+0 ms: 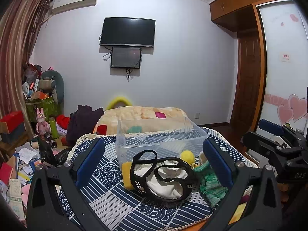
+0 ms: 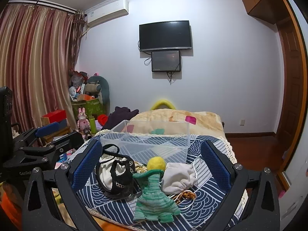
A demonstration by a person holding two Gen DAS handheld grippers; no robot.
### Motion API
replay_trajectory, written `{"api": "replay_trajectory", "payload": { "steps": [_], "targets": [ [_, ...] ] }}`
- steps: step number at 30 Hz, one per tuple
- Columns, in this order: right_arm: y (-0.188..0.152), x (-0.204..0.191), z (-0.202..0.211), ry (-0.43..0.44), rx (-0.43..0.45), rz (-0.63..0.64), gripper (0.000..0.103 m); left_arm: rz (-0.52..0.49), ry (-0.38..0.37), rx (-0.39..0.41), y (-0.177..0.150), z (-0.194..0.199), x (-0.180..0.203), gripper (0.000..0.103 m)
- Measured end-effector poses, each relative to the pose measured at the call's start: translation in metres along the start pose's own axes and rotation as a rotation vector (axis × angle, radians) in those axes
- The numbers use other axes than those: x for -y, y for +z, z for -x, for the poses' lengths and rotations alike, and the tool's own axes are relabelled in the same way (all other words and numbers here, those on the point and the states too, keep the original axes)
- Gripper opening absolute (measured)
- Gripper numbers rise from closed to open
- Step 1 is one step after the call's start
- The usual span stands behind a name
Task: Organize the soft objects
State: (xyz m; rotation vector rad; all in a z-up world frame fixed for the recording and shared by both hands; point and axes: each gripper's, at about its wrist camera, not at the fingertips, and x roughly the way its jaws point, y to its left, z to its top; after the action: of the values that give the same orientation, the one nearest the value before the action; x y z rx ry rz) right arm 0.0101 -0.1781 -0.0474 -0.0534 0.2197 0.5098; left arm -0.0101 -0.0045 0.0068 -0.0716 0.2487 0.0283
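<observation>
A clear plastic bin (image 1: 161, 136) (image 2: 146, 140) stands empty on a blue patterned cloth (image 1: 115, 198) (image 2: 204, 194). In front of it lie a black-and-white bag (image 1: 165, 181) (image 2: 115, 175), a yellow ball (image 1: 187, 156) (image 2: 156, 163), a yellow sponge (image 1: 127, 175), a green knitted piece (image 1: 209, 184) (image 2: 154, 194) and a white cloth pouch (image 2: 179, 177). My left gripper (image 1: 154, 165) is open, with the bag between its fingers. My right gripper (image 2: 152, 167) is open around the green piece, the ball and the pouch. Each gripper shows in the other's view.
A folded beige blanket (image 1: 142, 117) (image 2: 177, 121) lies behind the bin. A dark garment (image 1: 82, 121) sits left of it. Clutter, boxes and toys (image 1: 38, 127) fill the left floor. A wardrobe (image 1: 279, 57) stands right. A brown cord (image 2: 187, 194) lies by the pouch.
</observation>
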Motion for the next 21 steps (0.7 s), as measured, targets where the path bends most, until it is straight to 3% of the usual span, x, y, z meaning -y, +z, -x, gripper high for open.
{"api": "replay_trajectory", "payload": {
  "steps": [21],
  "targets": [
    [-0.0004,-0.0008,0.0008,0.0,0.002,-0.001,0.102,-0.001,-0.001,0.003,0.0011,0.0012,-0.0007,0.103]
  ]
}}
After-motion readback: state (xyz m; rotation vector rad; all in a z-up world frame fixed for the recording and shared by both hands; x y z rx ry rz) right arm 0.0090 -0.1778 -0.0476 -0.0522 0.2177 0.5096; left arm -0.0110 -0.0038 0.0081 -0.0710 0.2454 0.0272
